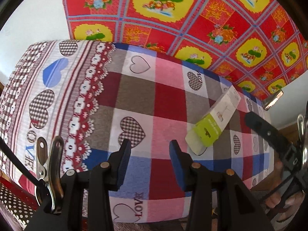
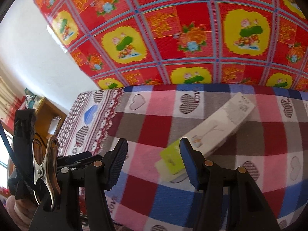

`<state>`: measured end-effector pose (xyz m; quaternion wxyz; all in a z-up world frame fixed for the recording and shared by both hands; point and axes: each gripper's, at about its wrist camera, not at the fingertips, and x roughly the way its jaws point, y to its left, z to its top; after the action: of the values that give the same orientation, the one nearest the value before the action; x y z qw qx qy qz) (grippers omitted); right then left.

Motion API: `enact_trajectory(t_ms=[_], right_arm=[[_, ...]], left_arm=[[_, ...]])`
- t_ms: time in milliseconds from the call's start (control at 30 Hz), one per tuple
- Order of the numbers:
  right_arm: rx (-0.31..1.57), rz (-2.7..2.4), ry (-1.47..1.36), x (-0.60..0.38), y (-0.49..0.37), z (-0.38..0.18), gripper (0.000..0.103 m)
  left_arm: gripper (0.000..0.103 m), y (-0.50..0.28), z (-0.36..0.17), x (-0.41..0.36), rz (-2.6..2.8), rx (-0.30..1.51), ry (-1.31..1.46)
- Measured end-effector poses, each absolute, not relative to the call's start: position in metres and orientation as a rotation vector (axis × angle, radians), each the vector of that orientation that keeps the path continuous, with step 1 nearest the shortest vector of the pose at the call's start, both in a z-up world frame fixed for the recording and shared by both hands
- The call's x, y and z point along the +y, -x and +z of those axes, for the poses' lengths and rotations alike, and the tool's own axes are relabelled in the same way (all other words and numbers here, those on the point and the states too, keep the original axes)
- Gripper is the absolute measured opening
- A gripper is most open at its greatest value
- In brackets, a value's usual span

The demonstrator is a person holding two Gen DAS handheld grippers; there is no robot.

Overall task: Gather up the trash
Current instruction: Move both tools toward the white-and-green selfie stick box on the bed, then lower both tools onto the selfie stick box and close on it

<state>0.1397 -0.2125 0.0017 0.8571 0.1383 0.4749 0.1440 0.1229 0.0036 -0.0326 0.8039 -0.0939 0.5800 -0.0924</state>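
A long white carton with a lime-green end (image 1: 213, 119) lies flat on the checked heart-print bed sheet (image 1: 134, 96). My left gripper (image 1: 150, 154) hovers over the sheet to the left of the carton, open, with nothing between its blue pads. In the right wrist view the carton (image 2: 215, 130) runs diagonally, its green end (image 2: 171, 159) showing between the fingers. My right gripper (image 2: 154, 150) stands open above it. Its right finger (image 2: 189, 161) covers part of the carton. No contact is visible.
A red and yellow floral cloth (image 2: 173, 28) rises behind the bed, against a white wall (image 2: 28, 57). A wooden bedside cabinet (image 2: 48, 115) stands at the left. The other hand-held tool (image 1: 269, 134) and fingers (image 1: 279, 198) show at the right edge. A metal clip (image 1: 50, 165) hangs on each gripper.
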Motion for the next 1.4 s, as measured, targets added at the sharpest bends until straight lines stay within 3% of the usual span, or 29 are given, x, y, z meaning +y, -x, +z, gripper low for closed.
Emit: enact_trajectory(t_ms=[1400], right_arm=[[1.065, 0.215, -0.066, -0.32, -0.249, -0.058, 0.058]], left_arm=[[0.049, -0.152, -0.057, -0.12, -0.357, 1.359, 0.217]])
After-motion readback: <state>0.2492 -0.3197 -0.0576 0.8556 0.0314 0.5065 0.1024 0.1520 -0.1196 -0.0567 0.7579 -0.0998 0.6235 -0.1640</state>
